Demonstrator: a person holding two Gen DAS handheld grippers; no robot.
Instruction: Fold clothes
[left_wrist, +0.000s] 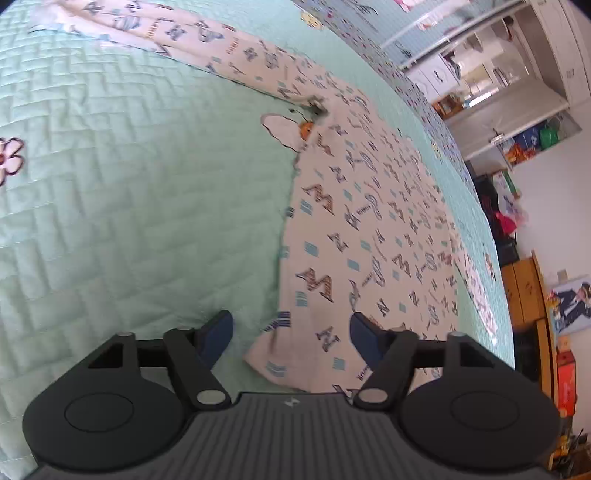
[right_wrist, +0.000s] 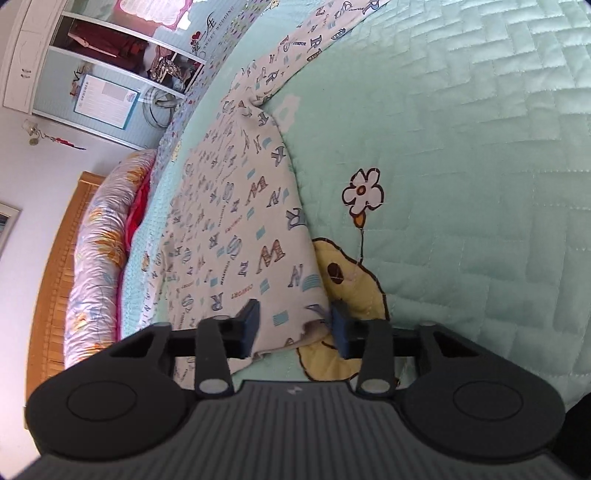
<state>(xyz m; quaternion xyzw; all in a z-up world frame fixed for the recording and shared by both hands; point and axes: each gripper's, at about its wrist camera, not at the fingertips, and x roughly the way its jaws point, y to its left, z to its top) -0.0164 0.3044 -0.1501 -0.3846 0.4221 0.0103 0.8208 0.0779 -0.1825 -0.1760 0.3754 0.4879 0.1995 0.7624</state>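
Observation:
A cream garment printed with letters (left_wrist: 369, 221) lies spread flat on a mint-green quilted bedspread (left_wrist: 129, 184). In the left wrist view my left gripper (left_wrist: 291, 332) hovers over the garment's near corner. Its blue pads (left_wrist: 218, 332) stand wide apart on either side of that corner and do not press it. In the right wrist view the same garment (right_wrist: 236, 229) runs away to the upper right. My right gripper (right_wrist: 295, 328) straddles another near corner. The cloth edge bunches slightly against the right pad (right_wrist: 340, 328), and a gap shows between the pads.
The bedspread (right_wrist: 480, 147) bears a flower and a yellow patch (right_wrist: 354, 280) beside the right gripper. A rolled floral quilt (right_wrist: 99, 251) and a wooden headboard (right_wrist: 51, 277) lie at the left. Shelves and cupboards (left_wrist: 517, 92) stand past the bed's far edge.

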